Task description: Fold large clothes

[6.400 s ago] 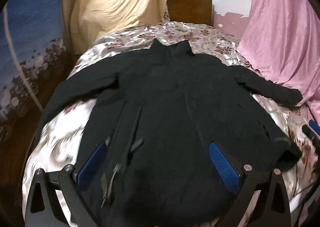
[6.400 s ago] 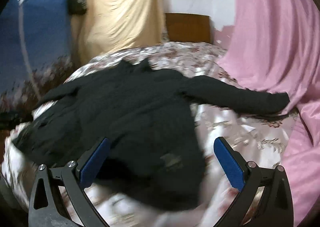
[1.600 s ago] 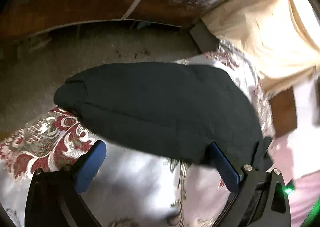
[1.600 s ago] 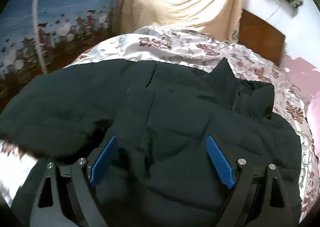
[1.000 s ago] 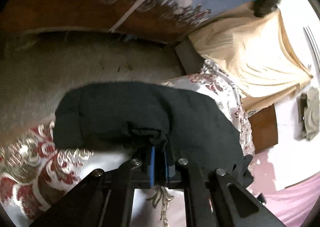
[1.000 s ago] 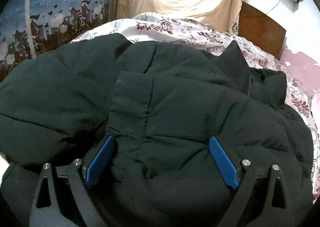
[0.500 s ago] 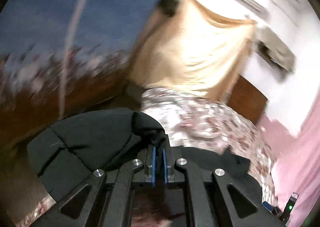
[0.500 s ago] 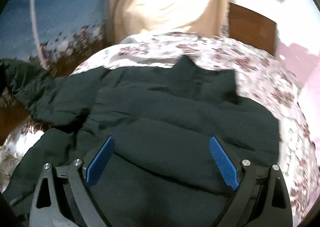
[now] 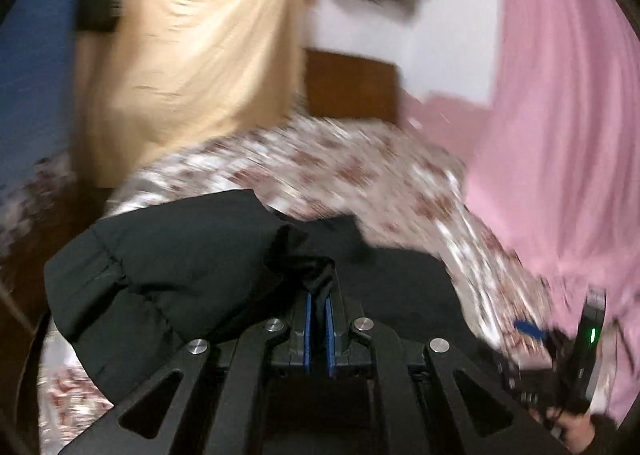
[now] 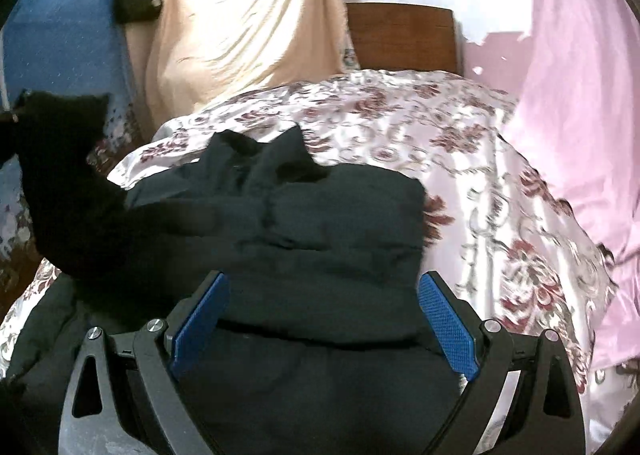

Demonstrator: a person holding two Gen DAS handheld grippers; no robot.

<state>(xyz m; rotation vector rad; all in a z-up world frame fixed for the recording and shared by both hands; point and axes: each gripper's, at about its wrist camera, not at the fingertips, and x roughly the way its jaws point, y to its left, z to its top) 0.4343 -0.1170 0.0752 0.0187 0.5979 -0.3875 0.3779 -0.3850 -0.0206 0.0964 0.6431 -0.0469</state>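
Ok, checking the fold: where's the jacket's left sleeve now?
Lifted at left in the right wrist view, the sleeve is pinched in the left hand-held gripper, above the bedspread.

Black coat (image 10: 320, 239): matt, quilted padded cloth. Bedspread (image 10: 460, 159): glossy satin-like cloth, floral print. Headboard (image 10: 400, 39): smooth brown wood. Hanging sheet (image 10: 248, 23): matt beige cloth. Curtain (image 10: 580, 95): pink cloth. Right gripper (image 10: 322, 319): matt black frame, textured blue pads (image 10: 448, 327).
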